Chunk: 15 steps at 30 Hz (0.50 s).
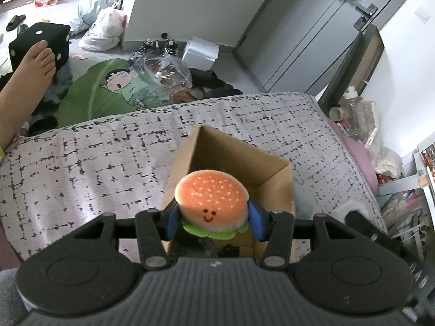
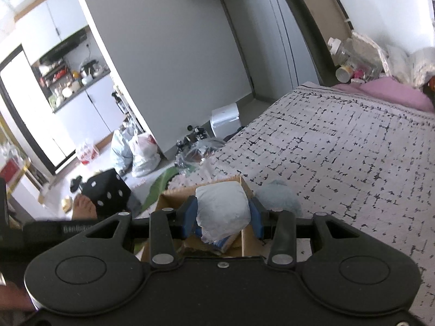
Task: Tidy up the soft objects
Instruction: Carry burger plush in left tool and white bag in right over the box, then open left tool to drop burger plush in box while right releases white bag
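My left gripper [image 1: 213, 218] is shut on a plush hamburger [image 1: 212, 203] with a smiling face and a green lettuce rim, held above an open cardboard box [image 1: 277, 179] on the bed. My right gripper [image 2: 223, 217] is shut on a pale grey-white soft bundle [image 2: 223, 209], held over the same cardboard box [image 2: 174, 199]. A pale blue fluffy soft object [image 2: 280, 194] lies on the bed beside the box to its right; it shows faintly in the left wrist view [image 1: 301, 198]. Dark items lie in the box bottom, unclear.
The bed [image 1: 95, 163] has a white cover with black grid marks and a pink pillow [image 2: 394, 92] at its head. A bare foot [image 1: 32, 73] rests on a black dice cushion [image 1: 51, 40]. Plastic bags [image 1: 106, 27] and a green cartoon mat [image 1: 108, 87] lie on the floor.
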Each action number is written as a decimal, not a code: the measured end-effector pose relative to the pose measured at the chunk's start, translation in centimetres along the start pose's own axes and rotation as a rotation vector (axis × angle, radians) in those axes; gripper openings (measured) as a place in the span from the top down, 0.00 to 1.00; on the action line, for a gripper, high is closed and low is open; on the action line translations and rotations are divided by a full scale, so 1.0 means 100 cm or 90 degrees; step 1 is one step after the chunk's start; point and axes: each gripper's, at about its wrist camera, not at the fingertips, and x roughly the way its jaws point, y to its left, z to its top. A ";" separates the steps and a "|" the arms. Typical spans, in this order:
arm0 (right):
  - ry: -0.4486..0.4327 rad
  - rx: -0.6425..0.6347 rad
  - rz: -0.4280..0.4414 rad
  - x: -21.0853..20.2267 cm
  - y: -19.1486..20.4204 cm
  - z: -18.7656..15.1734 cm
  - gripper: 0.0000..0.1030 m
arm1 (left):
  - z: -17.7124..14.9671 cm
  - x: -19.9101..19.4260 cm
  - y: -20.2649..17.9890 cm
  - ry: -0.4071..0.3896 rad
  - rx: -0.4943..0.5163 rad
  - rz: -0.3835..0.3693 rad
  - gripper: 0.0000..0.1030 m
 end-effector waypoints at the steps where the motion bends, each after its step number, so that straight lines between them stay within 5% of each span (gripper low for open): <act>1: 0.000 0.005 0.002 0.003 -0.002 0.001 0.60 | 0.001 0.000 0.002 0.001 0.002 0.002 0.51; 15: 0.089 -0.013 0.026 0.050 0.014 -0.017 0.59 | 0.009 0.020 0.006 0.025 -0.005 0.004 0.51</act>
